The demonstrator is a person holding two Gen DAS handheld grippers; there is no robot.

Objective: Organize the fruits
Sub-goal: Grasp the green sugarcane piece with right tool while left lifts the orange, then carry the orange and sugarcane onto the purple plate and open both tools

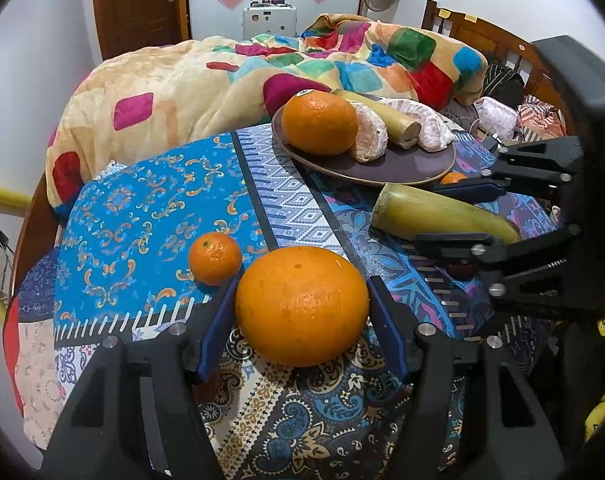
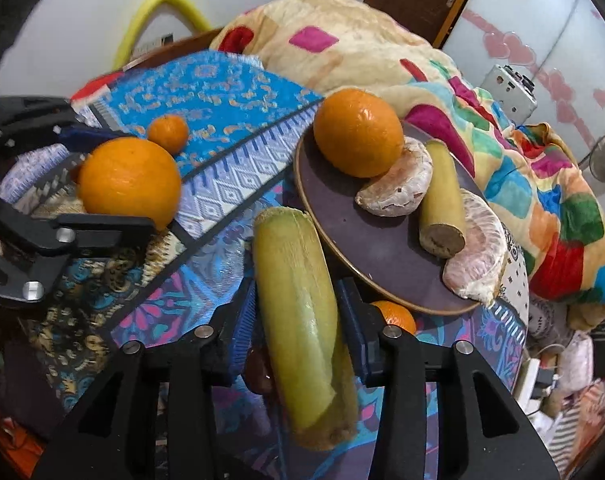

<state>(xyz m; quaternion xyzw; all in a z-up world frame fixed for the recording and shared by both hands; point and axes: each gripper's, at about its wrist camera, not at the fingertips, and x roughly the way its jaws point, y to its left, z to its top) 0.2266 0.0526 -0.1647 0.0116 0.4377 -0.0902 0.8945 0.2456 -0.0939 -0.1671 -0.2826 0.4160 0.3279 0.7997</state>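
L claw point(image 1: 302, 312) pinching big orange point(image 1: 302, 306) on patterned cloth point(image 1: 142, 200); R claw point(image 2: 298, 320) pads touching green stalk point(image 2: 298, 312).

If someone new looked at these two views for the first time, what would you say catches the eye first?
First, the large orange on the patterned cloth, sitting between the fingers of the left gripper. Next, the yellow-green cane piece lying lengthwise between the fingers of the right gripper. Behind them, the dark plate already carries another orange, peeled citrus segments and a second cane piece.
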